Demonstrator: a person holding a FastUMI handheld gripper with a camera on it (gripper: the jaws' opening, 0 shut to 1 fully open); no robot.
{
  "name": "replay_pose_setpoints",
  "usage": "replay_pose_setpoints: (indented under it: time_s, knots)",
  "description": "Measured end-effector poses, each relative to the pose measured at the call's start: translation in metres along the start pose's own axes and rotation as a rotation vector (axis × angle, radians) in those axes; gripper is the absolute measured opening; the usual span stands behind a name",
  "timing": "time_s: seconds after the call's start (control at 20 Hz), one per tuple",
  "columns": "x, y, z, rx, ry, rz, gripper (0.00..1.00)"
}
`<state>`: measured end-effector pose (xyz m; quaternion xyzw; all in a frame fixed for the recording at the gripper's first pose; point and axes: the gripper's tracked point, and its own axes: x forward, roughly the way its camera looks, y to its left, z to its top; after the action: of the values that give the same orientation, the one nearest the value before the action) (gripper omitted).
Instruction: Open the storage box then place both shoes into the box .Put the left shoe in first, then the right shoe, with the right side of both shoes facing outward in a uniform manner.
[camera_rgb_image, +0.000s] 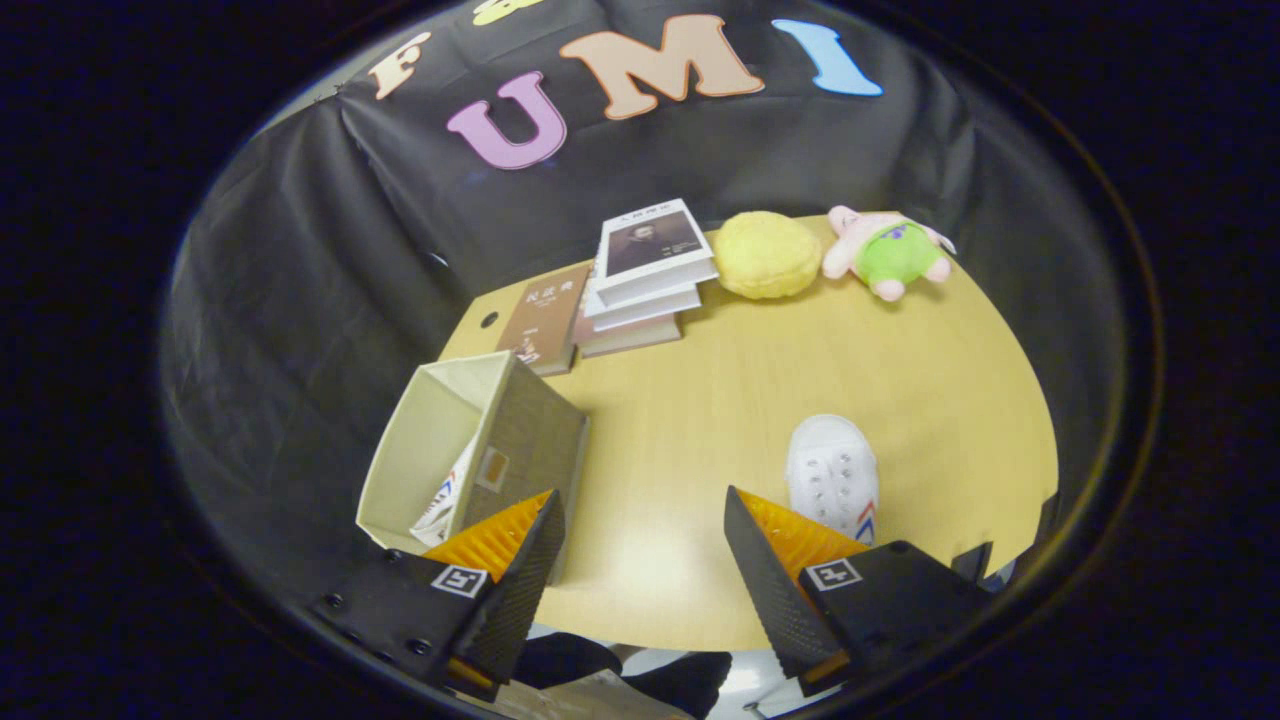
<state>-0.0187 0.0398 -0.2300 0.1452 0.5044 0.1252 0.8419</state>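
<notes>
- The claw (640, 540) hangs above the near edge of the desk (720, 400), its two fingers spread wide with nothing between them but bare desk top.
- The storage box (480, 440) stands on the desk's left side, just ahead of the left finger; its open mouth faces left and its brownish side wall (with a small label holder on it) faces the claw.
- One white shoe (445, 500) is already inside the box, a bit of it with red and blue striping showing at the opening, close beside the left finger's tip.
- The other white shoe (833, 475) lies on the desk just ahead of the right finger, toe pointing away from the claw, its rows of eyelets up; its near end is partly hidden behind that finger, and whether they touch cannot be told.
- Box and loose shoe sit well apart, one before each finger.
- Beyond them, at the desk's far edge: a stack of books (645, 275), a brown book (545, 318) lying beside it, a yellow round cushion (765, 255) and a pink-and-green plush toy (888, 252).
</notes>
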Motion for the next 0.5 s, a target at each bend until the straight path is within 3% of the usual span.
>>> replay_pose_setpoints:
  time_s: [0.5]
  knots:
    - [0.006, -0.104, -0.029, 0.031, 0.079, -0.121, 0.99]
